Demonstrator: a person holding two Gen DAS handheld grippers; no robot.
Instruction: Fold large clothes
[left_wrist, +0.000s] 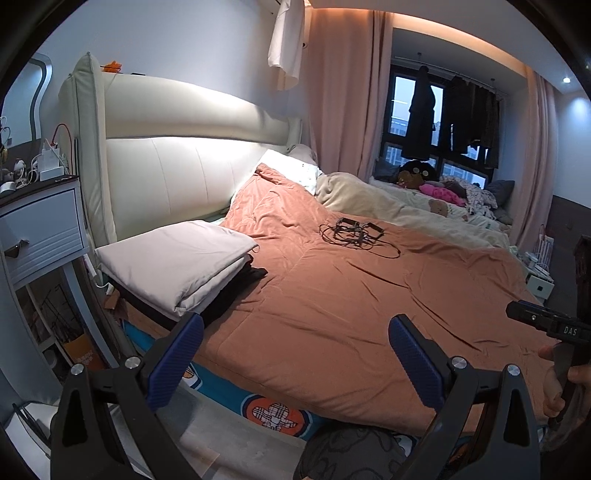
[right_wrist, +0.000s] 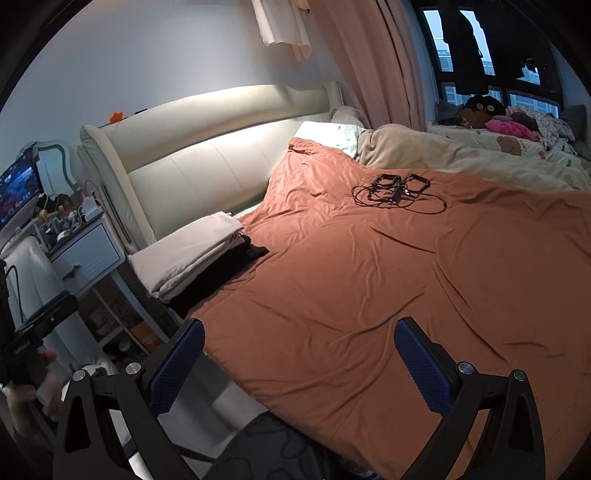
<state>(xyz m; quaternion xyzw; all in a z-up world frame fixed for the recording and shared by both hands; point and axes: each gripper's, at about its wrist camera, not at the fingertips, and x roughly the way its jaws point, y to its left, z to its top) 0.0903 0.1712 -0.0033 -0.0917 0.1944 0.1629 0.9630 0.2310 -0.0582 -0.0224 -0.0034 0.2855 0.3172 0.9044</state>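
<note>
The left tongs (left_wrist: 295, 362) are right up close, with blue pads (left_wrist: 415, 363) spread wide apart and nothing between them. The right tongs (right_wrist: 299, 363) look the same in their own view: wide open and holding nothing. Both hang over the near edge of the bed, above the floor.

A big orange blanket (left_wrist: 332, 288) covers most of the bed (left_wrist: 258, 402). It lies flat with soft wrinkles.

The folded clothes (left_wrist: 177, 258) sit in a pile on the bed's left side, near the cream headboard (left_wrist: 177, 173). A pale folded piece is on top, and a black piece (left_wrist: 236, 291) sticks out from under it. The pile is well apart from both tongs.

A bunch of black cables (left_wrist: 354, 234) lies in the middle of the orange blanket, farther back. Beside the blanket is a beige blanket (left_wrist: 369, 199), all bunched up. A white pillow (left_wrist: 291, 170) peeks out by the headboard.

A white nightstand (left_wrist: 40, 229) stands left of the bed, with small things on top. Pink curtains (left_wrist: 343, 103) hang by a dark window (left_wrist: 443, 122).

In the left view, a hand (left_wrist: 565, 373) holds the other tool at the right edge.
</note>
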